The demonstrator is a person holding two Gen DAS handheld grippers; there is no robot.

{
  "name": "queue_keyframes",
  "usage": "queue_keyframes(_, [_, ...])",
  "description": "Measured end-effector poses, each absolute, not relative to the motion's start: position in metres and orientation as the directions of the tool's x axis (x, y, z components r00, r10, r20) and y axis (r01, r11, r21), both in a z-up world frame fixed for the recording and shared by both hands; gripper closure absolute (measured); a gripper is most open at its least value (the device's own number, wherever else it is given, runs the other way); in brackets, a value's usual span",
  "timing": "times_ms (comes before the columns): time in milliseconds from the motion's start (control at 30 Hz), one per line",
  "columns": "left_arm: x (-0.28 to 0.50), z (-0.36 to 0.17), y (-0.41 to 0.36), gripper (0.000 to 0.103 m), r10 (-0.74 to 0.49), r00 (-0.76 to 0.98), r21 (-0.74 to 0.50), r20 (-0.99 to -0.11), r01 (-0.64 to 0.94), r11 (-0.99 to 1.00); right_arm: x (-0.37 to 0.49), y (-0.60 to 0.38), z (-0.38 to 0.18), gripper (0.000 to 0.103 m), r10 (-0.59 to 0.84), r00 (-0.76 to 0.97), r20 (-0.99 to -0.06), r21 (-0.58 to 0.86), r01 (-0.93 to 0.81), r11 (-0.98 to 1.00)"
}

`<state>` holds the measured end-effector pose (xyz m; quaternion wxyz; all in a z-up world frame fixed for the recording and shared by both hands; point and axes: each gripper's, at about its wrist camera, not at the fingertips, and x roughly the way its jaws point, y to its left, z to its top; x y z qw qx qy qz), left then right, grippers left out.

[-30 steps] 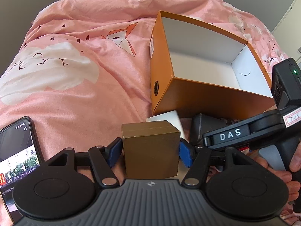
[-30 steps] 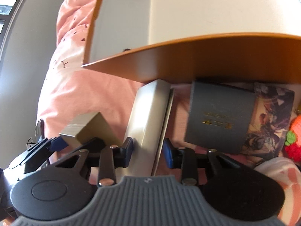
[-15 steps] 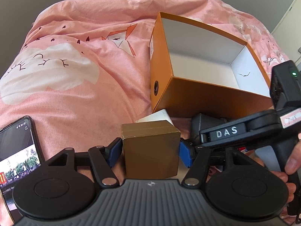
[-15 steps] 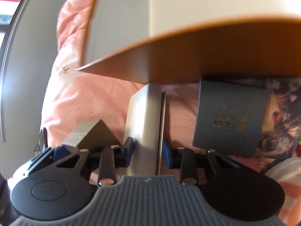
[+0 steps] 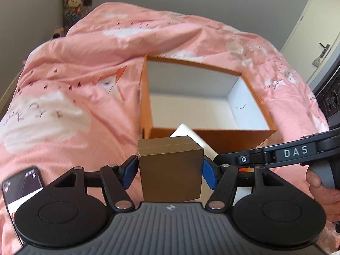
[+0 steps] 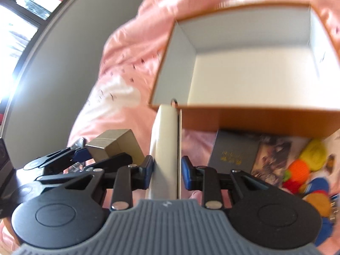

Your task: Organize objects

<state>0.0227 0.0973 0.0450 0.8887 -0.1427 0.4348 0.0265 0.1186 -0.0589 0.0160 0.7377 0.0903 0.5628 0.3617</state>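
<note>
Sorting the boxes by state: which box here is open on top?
The big orange box on the bed, its white inside showing. The small brown box and flat white box are closed, held in jaws.

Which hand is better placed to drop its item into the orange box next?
Right, probably: its tongs grip the white box, whose tip reaches the orange box rim. The left's brown box sits farther back.

pink duvet (image 5: 85, 74); phone (image 5: 21, 187) lower left; plush toys (image 5: 73, 2) far corner; door (image 5: 314, 31) right

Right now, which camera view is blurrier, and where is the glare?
Right wrist view: blurrier, the orange box and toys smeared, window blown out at upper left. Left wrist view: brown box fairly sharp, bedspread soft, fisheye bending the edges.
</note>
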Motion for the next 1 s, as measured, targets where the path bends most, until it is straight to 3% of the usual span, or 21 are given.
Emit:
queue_keyframes(333, [0.063, 0.087, 0.086, 0.03, -0.108, 0.69, -0.218, -0.716, -0.074, 0.973, 0.14, -0.121, 0.092, 0.073, 0.664, 0.255, -0.703, 0.52, -0.452, 0.724])
queue_keyframes(567, [0.109, 0.076, 0.097, 0.03, -0.125, 0.643, -0.221, -0.755, -0.071, 0.973, 0.181, -0.118, 0.099, 0.073, 0.634, 0.355, -0.687, 0.479, -0.435, 0.762])
queue_keyframes(833, [0.159, 0.042, 0.099, 0.03, -0.12, 0.543, -0.196, -0.831, -0.084, 0.977, 0.258, -0.101, 0.043, 0.073, 0.563, 0.373, -0.738, 0.474, -0.307, 0.825])
queue_keyframes(1000, [0.173, 0.027, 0.098, 0.03, -0.104, 0.497, -0.158, -0.861, -0.069, 0.985, 0.285, -0.09, -0.017, 0.073, 0.543, 0.281, -0.791, 0.496, -0.225, 0.839])
